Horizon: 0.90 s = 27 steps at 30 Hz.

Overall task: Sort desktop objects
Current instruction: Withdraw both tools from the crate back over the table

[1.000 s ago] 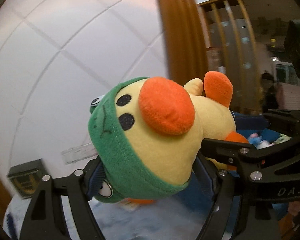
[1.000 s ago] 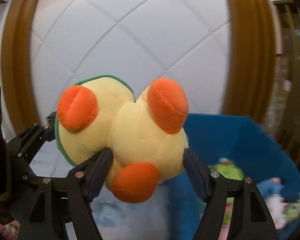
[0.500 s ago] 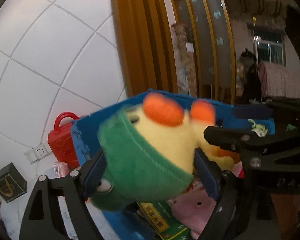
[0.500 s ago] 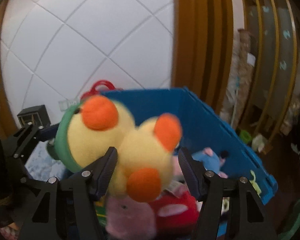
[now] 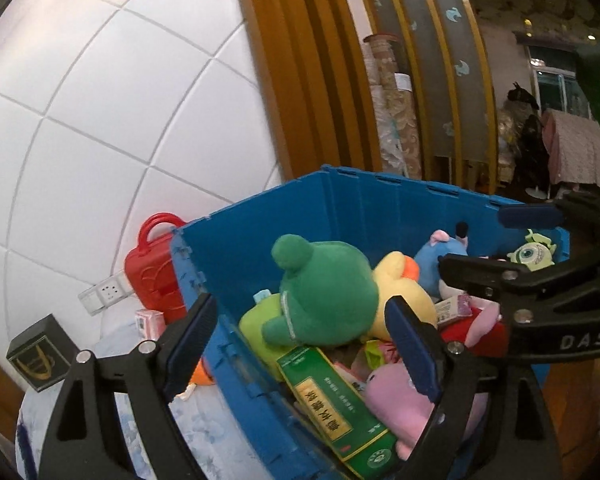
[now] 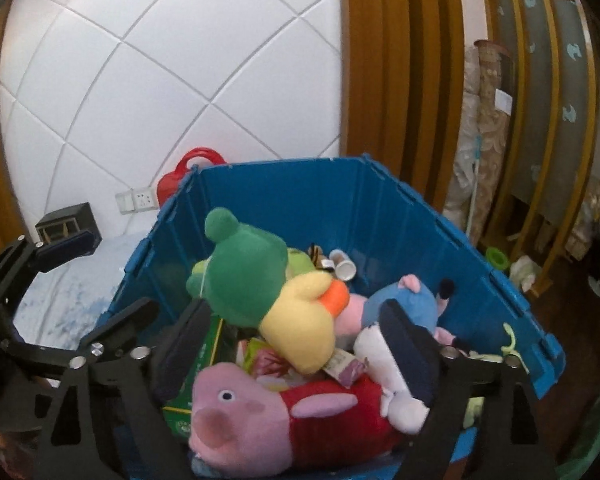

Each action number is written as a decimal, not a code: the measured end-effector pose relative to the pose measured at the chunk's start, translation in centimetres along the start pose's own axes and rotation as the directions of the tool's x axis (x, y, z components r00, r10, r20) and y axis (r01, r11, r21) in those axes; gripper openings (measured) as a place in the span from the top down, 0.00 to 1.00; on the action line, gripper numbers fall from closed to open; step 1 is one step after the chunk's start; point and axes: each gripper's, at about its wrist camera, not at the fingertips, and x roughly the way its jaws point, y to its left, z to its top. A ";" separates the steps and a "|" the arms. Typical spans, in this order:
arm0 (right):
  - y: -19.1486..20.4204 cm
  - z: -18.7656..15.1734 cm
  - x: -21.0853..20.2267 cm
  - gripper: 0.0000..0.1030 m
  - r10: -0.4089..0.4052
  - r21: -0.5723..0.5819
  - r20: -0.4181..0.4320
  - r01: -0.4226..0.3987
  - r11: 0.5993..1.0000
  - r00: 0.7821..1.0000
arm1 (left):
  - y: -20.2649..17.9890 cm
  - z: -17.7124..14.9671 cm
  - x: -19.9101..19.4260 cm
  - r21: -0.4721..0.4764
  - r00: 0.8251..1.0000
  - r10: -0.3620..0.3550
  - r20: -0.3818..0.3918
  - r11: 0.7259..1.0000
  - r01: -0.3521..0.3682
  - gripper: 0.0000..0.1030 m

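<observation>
The yellow duck plush with a green frog hood [image 5: 332, 292] lies face down on top of the toys inside the blue crate [image 5: 260, 232]. It also shows in the right wrist view [image 6: 268, 296], in the crate [image 6: 380, 208]. My left gripper [image 5: 300, 344] is open and empty, just above the crate's near side. My right gripper [image 6: 296, 344] is open and empty above the pile. The right gripper also shows at the right of the left wrist view.
The crate holds a pink pig plush [image 6: 260, 408], a blue plush [image 6: 404, 300], a green box [image 5: 336, 396] and a green one-eyed plush [image 5: 534, 254]. A red toy case [image 5: 152, 260], a dark box [image 5: 36, 356] and a wall socket [image 5: 104, 292] stand left of the crate.
Both grippers held the duck plush in the air, carried it over the blue crate, then opened. The plush has dropped onto the toy pile.
</observation>
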 end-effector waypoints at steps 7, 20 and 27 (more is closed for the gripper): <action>0.8 0.7 -0.2 0.00 0.004 -0.003 0.030 -0.004 1.000 1.000 | 2.7 -0.9 -1.2 -0.050 0.998 0.068 0.011 0.996 -0.068 0.11; 9.1 1.2 -1.2 0.00 -0.008 -0.057 0.058 0.011 0.998 0.998 | 12.0 -5.3 -4.4 -0.174 0.982 0.188 -0.005 0.967 -0.186 0.10; 19.3 1.7 -0.2 0.00 0.030 -0.118 0.052 -0.024 0.993 0.998 | 21.4 -10.1 -7.4 -0.234 0.971 0.234 -0.042 0.943 -0.237 0.10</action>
